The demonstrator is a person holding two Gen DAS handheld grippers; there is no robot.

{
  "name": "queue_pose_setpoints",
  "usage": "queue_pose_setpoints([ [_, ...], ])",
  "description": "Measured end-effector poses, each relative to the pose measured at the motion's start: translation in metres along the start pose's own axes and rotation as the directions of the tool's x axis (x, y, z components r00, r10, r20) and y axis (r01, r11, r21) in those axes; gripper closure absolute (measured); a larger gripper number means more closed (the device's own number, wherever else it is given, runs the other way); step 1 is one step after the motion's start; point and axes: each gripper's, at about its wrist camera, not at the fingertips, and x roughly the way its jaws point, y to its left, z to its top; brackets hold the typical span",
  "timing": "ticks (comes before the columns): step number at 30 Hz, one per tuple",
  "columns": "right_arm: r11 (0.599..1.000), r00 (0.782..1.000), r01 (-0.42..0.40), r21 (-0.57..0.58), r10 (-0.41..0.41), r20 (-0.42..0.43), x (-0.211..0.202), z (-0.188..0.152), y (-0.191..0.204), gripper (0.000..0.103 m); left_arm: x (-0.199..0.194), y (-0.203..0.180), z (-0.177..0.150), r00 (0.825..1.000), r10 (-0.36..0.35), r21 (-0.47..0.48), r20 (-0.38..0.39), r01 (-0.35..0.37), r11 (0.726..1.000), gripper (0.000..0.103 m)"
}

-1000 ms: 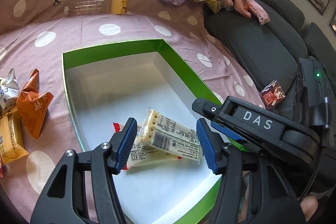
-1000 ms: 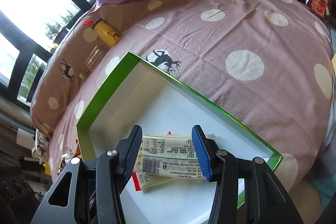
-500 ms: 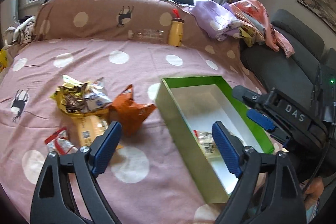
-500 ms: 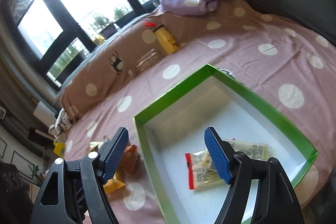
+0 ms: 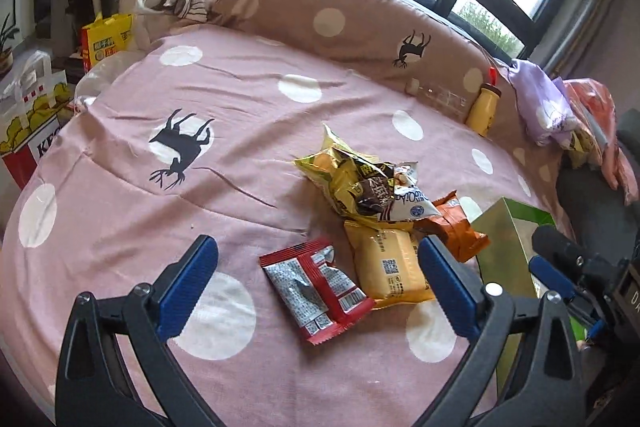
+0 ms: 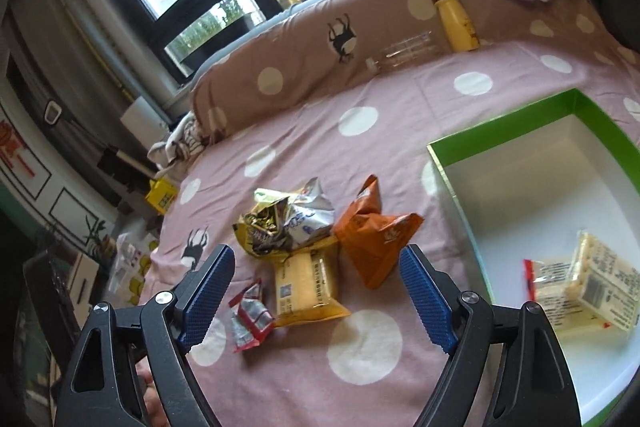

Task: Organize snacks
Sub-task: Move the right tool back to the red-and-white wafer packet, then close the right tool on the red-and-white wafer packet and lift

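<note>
Left tool (image 5: 318,281): blue-padded fingers spread wide apart, nothing between them; poised above the snack pile on the bed.
Right tool (image 6: 316,293): fingers likewise wide apart and empty, aimed at the same pile from the box side.
Surface: pink polka-dot bedspread (image 5: 240,131) with black deer prints.
Red packet (image 5: 316,285): red and silver, flat on the bedspread, nearest the left tool, just beside the yellow packet.
Yellow packet (image 5: 390,265): lies flat, barcode side up, between the red packet and the orange packet.
Orange packet (image 6: 374,231): crumpled, between the yellow packet and the green box.
Yellow-brown bag (image 5: 344,179): crumpled, at the far side of the pile, touching the silver-white bag (image 5: 412,203).
Green box (image 6: 532,135): open, green rim, white inside, to the right of the pile.
Box contents: two cracker packs (image 6: 592,287) lying overlapped at the near end of the box floor.
Far edge: yellow bottle (image 6: 456,21) upright against the brown spotted bolster; clear bottle (image 6: 404,53) lying beside it.
</note>
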Motion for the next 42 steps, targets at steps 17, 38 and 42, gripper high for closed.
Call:
queue_pose_setpoints([
  [17, 0.997, 0.986, 0.072, -0.004, -0.072, -0.148, 0.053, -0.016, 0.008, 0.018, 0.022, 0.032, -0.003, 0.991, 0.096, -0.087, -0.094, -0.104, 0.991, 0.003],
  [38, 0.998, 0.981, 0.017, 0.056, -0.006, -0.192, 0.066, -0.018, 0.002, 0.018, 0.037, 0.030, -0.008, 0.983, 0.050, -0.087, -0.178, -0.066, 0.994, 0.004],
  [42, 0.999, 0.980, -0.007, 0.047, 0.016, -0.196, 0.066, -0.019, 0.007, 0.023, 0.042, 0.025, -0.011, 0.977, 0.021, -0.078, -0.214, -0.038, 0.996, 0.005],
])
